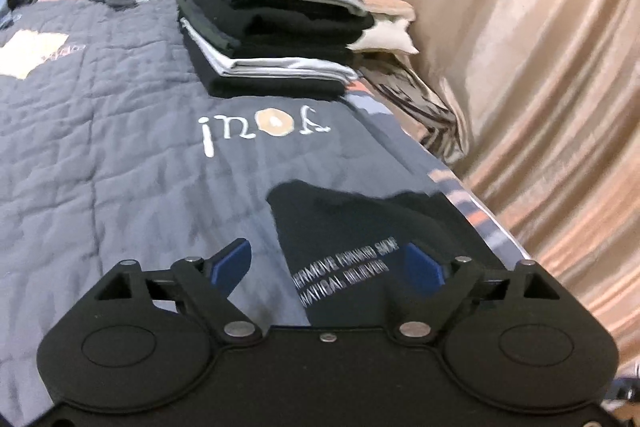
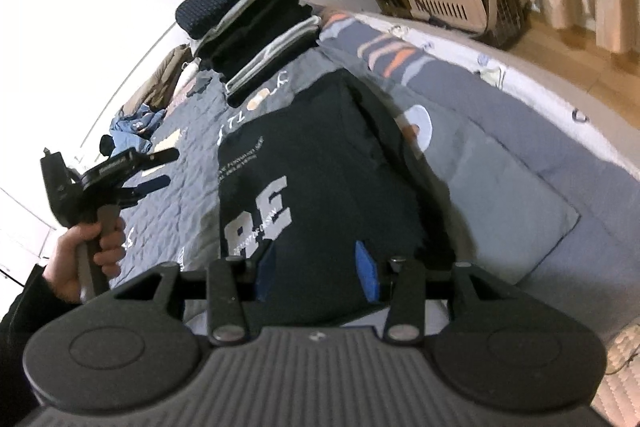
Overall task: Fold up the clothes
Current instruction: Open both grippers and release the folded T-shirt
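My left hand-held gripper (image 1: 328,267) is wide open and holds nothing; its blue fingers (image 1: 232,263) hang above the bed (image 1: 100,147). A hand (image 2: 86,251) grips its handle. The black shirt (image 2: 320,167) lies flat on the gray quilt, near the bed's edge, with white letters on it. My right hand-held gripper (image 2: 316,267) is partly open, and the shirt's near edge sits between its fingers, but I cannot tell if they pinch it. A pile of folded clothes (image 1: 280,15) sits farther back on the bed.
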`<state>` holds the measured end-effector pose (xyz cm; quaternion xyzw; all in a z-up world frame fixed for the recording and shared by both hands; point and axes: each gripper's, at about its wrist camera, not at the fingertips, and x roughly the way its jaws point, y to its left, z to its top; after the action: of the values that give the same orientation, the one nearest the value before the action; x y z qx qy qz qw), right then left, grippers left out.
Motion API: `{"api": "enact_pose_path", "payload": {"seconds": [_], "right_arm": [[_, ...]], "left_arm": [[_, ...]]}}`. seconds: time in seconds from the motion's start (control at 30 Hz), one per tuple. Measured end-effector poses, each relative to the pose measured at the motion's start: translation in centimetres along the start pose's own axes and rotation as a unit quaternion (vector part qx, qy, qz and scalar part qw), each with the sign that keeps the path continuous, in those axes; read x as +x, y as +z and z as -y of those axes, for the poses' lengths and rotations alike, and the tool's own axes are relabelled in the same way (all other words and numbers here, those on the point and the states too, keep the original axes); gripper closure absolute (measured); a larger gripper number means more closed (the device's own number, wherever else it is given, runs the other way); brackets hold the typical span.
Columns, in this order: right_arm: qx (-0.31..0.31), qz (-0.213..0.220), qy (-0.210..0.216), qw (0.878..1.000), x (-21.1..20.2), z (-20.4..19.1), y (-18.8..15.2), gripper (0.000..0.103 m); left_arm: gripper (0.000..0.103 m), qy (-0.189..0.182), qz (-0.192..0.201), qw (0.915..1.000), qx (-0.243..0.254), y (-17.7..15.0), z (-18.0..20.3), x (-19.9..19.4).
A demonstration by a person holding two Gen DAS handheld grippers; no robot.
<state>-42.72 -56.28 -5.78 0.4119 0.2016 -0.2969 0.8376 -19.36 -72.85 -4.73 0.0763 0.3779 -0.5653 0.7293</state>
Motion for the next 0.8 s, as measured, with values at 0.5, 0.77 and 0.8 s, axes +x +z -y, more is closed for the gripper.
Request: {"api": "enact_pose_path", "payload": {"seconds": [0.5, 0.77, 0.8], "right_arm": [[-0.086, -0.009, -0.049, 0.995, -2.7, -6.2, -1.9, 0.028], [-0.111, -0.047, -0.071, 0.99, -4.0, -8.9, -2.3, 0.027], [-0.114, -0.049, -0.073, 0.99, -4.3, -9.2, -2.1, 0.027]], "left_arm": [[0.001, 0.024, -0.011, 0.9938, 0.108, -4.5, 5.3, -7.4], [0.0, 0.033, -0.039, 0.9913, 0.121, -5.9, 7.0, -10.8], [0.0, 0.032, -0.04, 0.9913, 0.121, -5.9, 7.2, -11.3]]}}
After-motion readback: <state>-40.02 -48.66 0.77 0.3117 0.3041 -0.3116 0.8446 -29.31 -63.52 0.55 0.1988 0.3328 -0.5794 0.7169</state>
